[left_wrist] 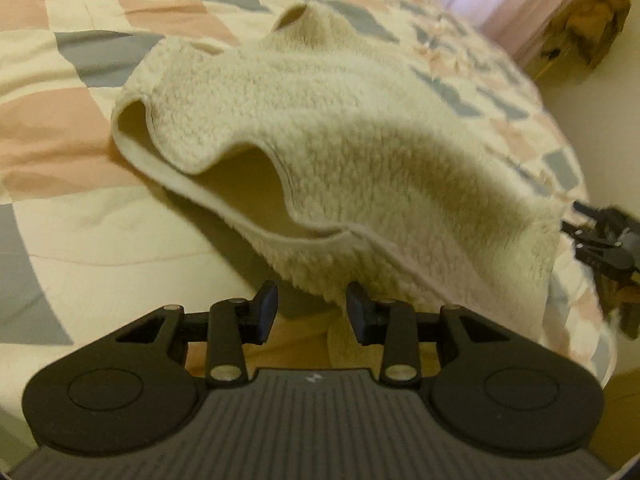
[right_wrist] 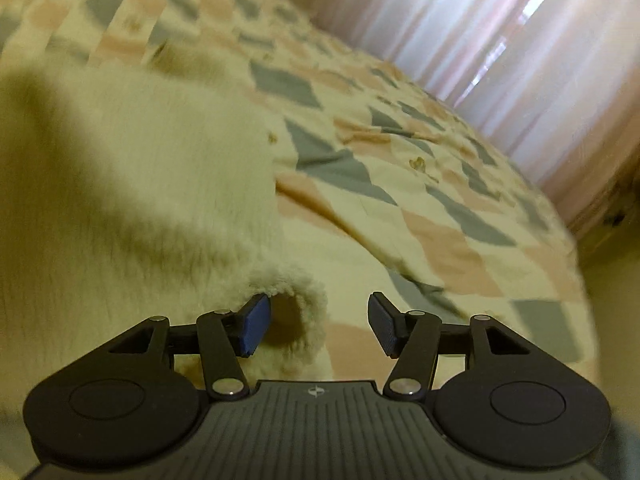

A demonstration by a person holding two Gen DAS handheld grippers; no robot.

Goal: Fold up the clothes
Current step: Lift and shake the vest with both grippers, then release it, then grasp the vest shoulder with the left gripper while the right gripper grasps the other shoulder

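Observation:
A cream fleece garment [left_wrist: 320, 128] lies on the patchwork quilt [left_wrist: 60, 128], its near hem raised off the bed with shadow under it. An opening in the fleece faces me on the left. My left gripper [left_wrist: 312, 312] is open, and the fleece's near edge hangs just above and between its fingers without being clamped. In the left wrist view my right gripper [left_wrist: 600, 244] shows at the garment's right edge. In the right wrist view the fleece [right_wrist: 140, 168] fills the left, blurred. My right gripper [right_wrist: 320, 326] is open, with a curled fleece corner [right_wrist: 304, 300] beside its left pad.
The quilt [right_wrist: 420, 184] covers a bed that spreads to the right and far side. Pale pink curtains [right_wrist: 500, 48] hang behind the bed. A brown bundle [left_wrist: 588, 28] sits on a wooden piece of furniture past the bed's far right corner.

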